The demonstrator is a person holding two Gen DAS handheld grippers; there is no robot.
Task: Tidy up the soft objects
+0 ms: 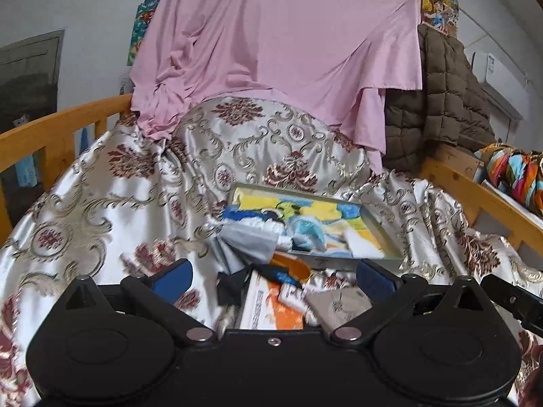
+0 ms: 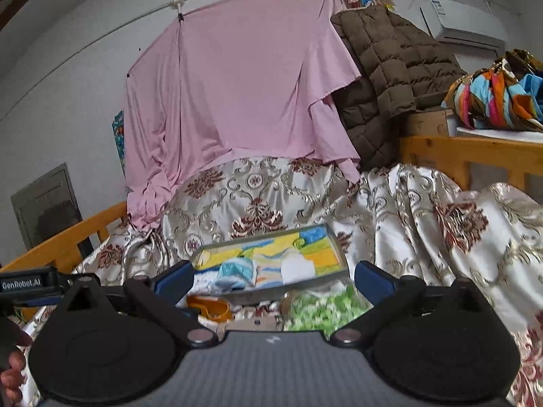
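Note:
A shallow grey tray (image 1: pixel 380 234) (image 2: pixel 334 239) lies on the patterned satin bedspread (image 1: pixel 101 203) (image 2: pixel 441 230), lined with a yellow and blue cloth (image 1: pixel 322 208) (image 2: pixel 315 247). Small folded cloths sit inside: a light blue one (image 2: pixel 236 271), a striped one (image 2: pixel 268 271) and a white one (image 2: pixel 298 268). A grey cloth (image 1: pixel 247 240) drapes over the tray's near left corner. My left gripper (image 1: pixel 273 276) stands open just short of the tray, above loose items. My right gripper (image 2: pixel 273 276) is open too, over a green and white patterned cloth (image 2: pixel 322 312).
An orange plastic item (image 1: pixel 292 266) (image 2: pixel 210 308) and an orange-white packet (image 1: pixel 275 308) lie near the tray. A pink sheet (image 1: pixel 271 40) (image 2: pixel 230 95) and brown quilted jacket (image 1: pixel 444 101) (image 2: pixel 383 78) hang behind. Wooden bed rails (image 1: pixel 51 129) (image 2: pixel 475 149) flank both sides. A colourful bundle (image 2: pixel 495 98) rests at right.

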